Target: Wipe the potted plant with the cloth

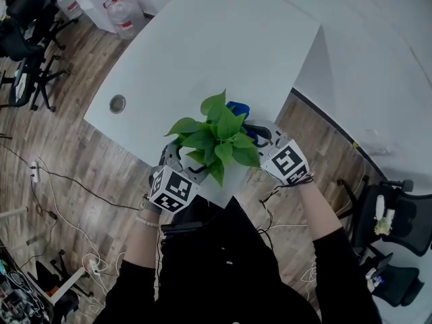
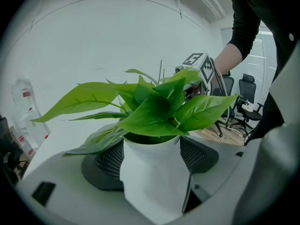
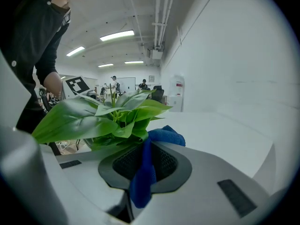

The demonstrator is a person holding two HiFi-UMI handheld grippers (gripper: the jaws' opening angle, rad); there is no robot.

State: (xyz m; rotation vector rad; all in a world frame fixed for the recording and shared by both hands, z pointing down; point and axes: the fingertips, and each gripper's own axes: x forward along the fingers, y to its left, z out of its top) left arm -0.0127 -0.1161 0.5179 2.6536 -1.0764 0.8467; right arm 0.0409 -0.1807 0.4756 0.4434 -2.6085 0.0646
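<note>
A potted plant with broad green leaves (image 1: 217,135) sits at the near corner of the white table (image 1: 216,46). My left gripper (image 2: 152,162) is shut on its white pot (image 2: 150,182), one mesh pad on each side. The leaves (image 2: 154,111) spread just above the jaws. My right gripper (image 3: 140,165) is shut on a blue cloth (image 3: 143,175), whose bunched end (image 3: 165,135) touches the right side of the foliage (image 3: 108,116). From the head view the cloth (image 1: 237,108) peeks out behind the leaves, the left gripper (image 1: 185,166) is at lower left, and the right gripper (image 1: 260,135) is at right.
A round cable hole (image 1: 117,103) is set in the table's left part. Large water bottles (image 1: 125,12) stand on the floor beyond the table. Office chairs stand at far left (image 1: 23,46) and at right (image 1: 398,214). Cables (image 1: 67,181) trail over the wooden floor.
</note>
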